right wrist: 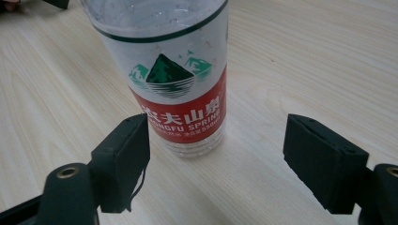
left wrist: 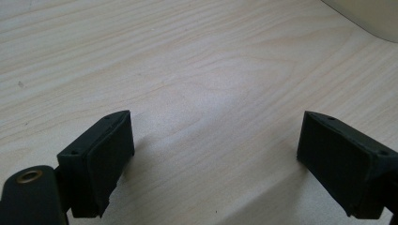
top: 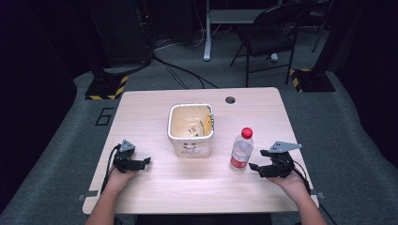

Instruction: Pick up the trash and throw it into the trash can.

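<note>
Now the right gripper (top: pixel 256 167) is resting on the wooden surface (top: pixel 155 187) just beside the water bottle (top: pixel 241 149), its jaws standing spread with nothing pressed between them. Seen from the right gripper view, the bottle (right wrist: pixel 173 79) is standing upright slightly beyond the pads, apparently not touching either one. At the surface's left side, the left gripper (top: pixel 145 162) is lying with its jaws likewise spread over bare wood. Between the two hands, farther back, a white plastic bin (top: pixel 190 129) is sitting open-topped, near the bottle.
</note>
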Tool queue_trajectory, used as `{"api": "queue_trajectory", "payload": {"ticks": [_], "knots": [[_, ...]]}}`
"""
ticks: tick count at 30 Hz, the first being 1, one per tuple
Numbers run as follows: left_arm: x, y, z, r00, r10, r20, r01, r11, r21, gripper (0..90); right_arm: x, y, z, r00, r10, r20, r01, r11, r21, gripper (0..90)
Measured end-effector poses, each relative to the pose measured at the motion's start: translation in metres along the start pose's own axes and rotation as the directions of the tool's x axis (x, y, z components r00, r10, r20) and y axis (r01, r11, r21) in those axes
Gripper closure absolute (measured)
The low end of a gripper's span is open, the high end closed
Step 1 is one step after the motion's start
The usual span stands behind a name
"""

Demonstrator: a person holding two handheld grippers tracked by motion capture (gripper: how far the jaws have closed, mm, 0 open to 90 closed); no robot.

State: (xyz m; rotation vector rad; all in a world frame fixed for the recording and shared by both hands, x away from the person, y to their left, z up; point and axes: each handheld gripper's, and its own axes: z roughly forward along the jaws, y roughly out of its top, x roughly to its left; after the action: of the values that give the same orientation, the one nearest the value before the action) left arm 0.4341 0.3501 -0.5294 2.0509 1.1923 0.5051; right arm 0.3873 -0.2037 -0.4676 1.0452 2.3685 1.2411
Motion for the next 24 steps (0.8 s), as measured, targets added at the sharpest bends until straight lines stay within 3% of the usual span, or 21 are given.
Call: {"api": "queue_trajectory", "payload": {"ticks": [24], "knots": [[0.0, 0.0, 0.0, 1.0, -0.001, -0.001, 0.001, 1.0, 0.002, 10.9, 0.01, 0.013, 0.004, 0.9981, -0.004, -0.061, 0.002, 0.999, -0.032, 18.3]]}}
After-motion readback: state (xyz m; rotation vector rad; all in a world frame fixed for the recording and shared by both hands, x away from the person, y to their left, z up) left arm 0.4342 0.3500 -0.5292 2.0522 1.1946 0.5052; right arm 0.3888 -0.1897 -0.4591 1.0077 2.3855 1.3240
